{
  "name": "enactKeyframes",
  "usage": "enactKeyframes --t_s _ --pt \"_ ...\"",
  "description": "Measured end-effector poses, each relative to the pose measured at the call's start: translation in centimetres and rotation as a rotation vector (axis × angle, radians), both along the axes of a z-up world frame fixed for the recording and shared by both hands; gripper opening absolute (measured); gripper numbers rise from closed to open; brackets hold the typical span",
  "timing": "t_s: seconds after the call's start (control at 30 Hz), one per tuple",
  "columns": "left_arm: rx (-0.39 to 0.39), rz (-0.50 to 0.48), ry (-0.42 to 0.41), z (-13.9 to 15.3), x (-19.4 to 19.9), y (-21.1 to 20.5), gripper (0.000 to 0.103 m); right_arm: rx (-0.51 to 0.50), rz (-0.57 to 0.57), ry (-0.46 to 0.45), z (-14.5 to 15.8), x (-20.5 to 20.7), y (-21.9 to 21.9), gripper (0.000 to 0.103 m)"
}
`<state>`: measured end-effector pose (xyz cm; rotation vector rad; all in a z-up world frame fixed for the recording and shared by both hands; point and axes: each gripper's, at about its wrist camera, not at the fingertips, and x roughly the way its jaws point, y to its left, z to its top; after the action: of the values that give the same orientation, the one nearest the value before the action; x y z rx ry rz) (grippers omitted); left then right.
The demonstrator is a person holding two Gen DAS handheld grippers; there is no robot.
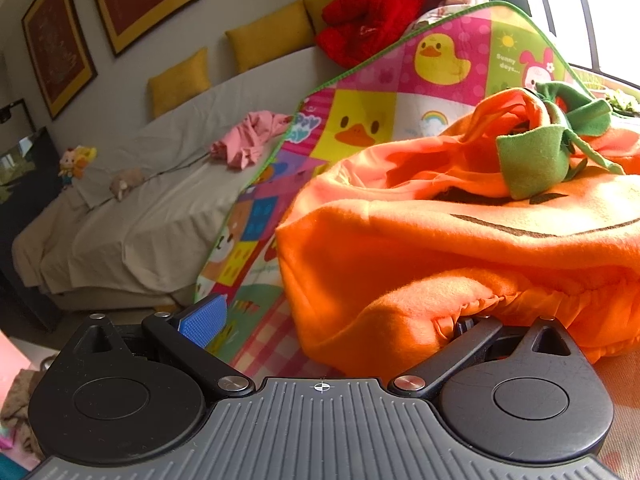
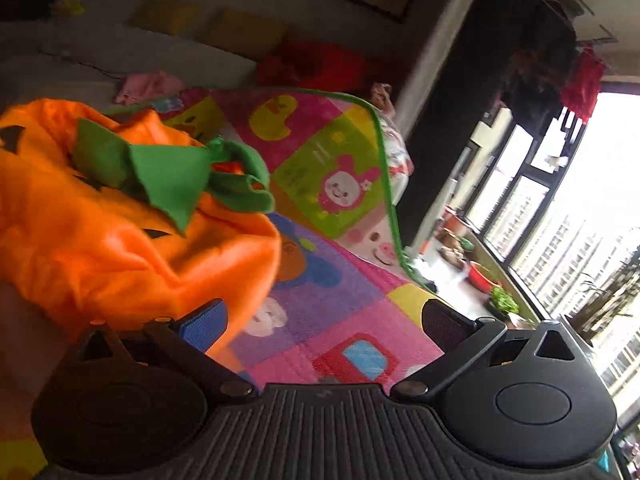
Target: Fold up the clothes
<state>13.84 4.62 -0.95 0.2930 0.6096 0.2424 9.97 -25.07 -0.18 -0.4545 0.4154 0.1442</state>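
Observation:
An orange fleece pumpkin costume (image 1: 460, 248) with green felt leaves (image 1: 532, 160) and black face marks lies crumpled on a colourful cartoon play mat (image 1: 360, 120). My left gripper (image 1: 336, 320) is open wide at the costume's near hem. Its blue left pad (image 1: 204, 320) is bare, and orange fabric covers the right fingertip. In the right wrist view the costume (image 2: 100, 240) lies to the left. My right gripper (image 2: 320, 322) is open above the mat (image 2: 340, 300), with the costume's edge just in front of its blue left pad (image 2: 204, 326). The view is blurred.
The mat drapes over a beige covered sofa (image 1: 140, 220) with yellow cushions (image 1: 268, 40). A pink garment (image 1: 248, 140), a red jacket (image 1: 368, 16) and small toys (image 1: 74, 164) lie on it. Large windows (image 2: 560, 220) and potted plants (image 2: 504, 300) are on the right.

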Motion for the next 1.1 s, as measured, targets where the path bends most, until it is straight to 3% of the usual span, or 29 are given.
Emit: enactKeyframes --t_s 0.1,0.2,0.3,0.4,0.47,0.53,0.63,0.73,0.9,1.03,1.1 --pt "0.003 0.003 0.003 -0.2 0.2 -0.1 0.103 0.013 0.174 0.03 0.2 -1.5 1.4 0.103" --pt "0.004 0.004 0.008 -0.4 0.3 -0.2 0.103 0.013 0.26 0.055 -0.4 -1.8 3.6 0.103" --pt "0.007 0.006 0.015 -0.6 0.2 0.0 0.103 -0.078 0.155 0.02 -2.2 -0.3 6.2 0.103" --pt "0.008 0.008 0.018 -0.5 0.1 0.4 0.103 -0.272 -0.053 -0.132 -4.4 2.4 7.4 0.103" --pt "-0.008 -0.003 0.024 -0.6 0.1 0.6 0.103 -0.322 -0.171 -0.226 -4.7 4.2 6.8 0.103" --pt "-0.021 -0.018 0.031 -0.7 0.1 0.4 0.103 -0.309 -0.246 -0.231 -4.5 5.8 5.8 0.103" --pt "-0.013 -0.028 0.029 -0.4 -0.2 0.0 0.103 -0.334 -0.261 -0.203 -4.4 6.7 5.3 0.103" --pt "0.006 -0.041 0.023 0.3 -1.0 -0.4 0.103 -0.363 -0.255 -0.252 -3.6 5.7 5.0 0.103" --pt "0.071 -0.086 -0.051 4.0 -4.8 -1.3 0.103 -0.287 -0.262 -0.356 1.3 1.0 2.7 0.103" --pt "0.109 -0.144 -0.111 6.8 -9.1 -2.2 0.103 -0.226 -0.226 -0.387 4.7 -4.1 1.0 0.103" --pt "0.1 -0.189 -0.096 7.0 -10.9 -2.6 0.103 -0.216 -0.198 -0.368 5.3 -6.2 0.3 0.103"
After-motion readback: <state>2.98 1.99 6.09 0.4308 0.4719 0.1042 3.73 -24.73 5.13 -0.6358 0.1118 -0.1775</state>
